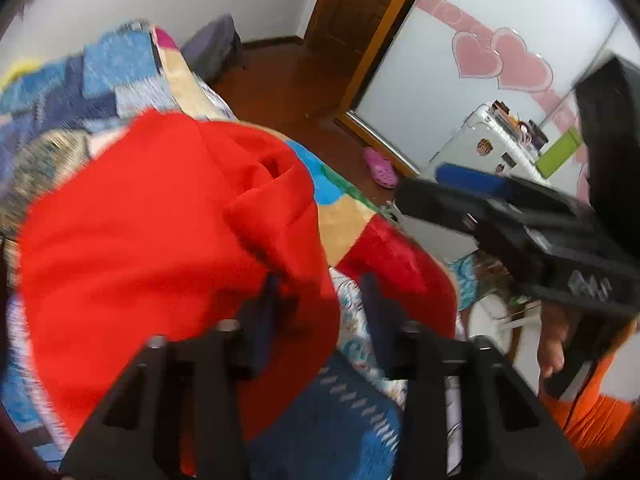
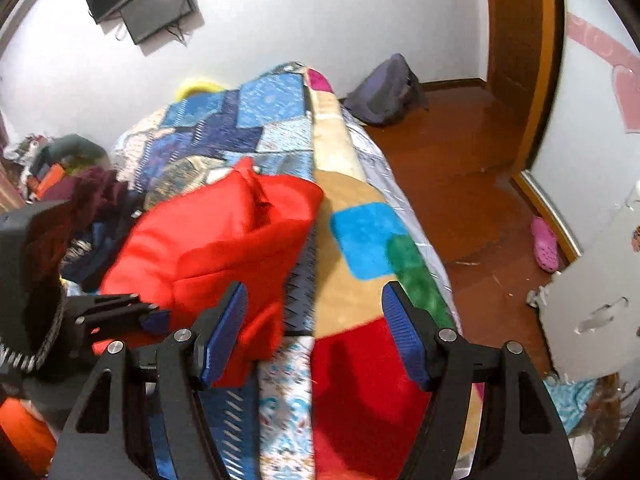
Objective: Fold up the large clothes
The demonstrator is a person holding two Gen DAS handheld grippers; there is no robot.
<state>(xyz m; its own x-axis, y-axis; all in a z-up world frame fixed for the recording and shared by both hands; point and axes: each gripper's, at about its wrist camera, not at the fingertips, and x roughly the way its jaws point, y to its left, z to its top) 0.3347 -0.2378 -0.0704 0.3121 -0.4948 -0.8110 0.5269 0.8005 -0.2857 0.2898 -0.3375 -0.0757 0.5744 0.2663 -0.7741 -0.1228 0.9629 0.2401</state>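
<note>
A large red garment lies bunched on the bed's patchwork cover. In the right wrist view the red garment sits left of a colourful plush blanket. My left gripper hovers low over the garment's near edge. Its jaws stand apart, with the red edge lying loosely by the left finger and no pad pressing. My right gripper is open over the blanket and quilt, holding nothing, its left pad in front of red cloth. Each gripper appears in the other's view: the right gripper, the left gripper.
A pile of dark clothes lies at the bed's left. On the brown floor are a pink clog and a grey backpack. A white cabinet stands right of the bed. A person's orange clothing shows at the lower right.
</note>
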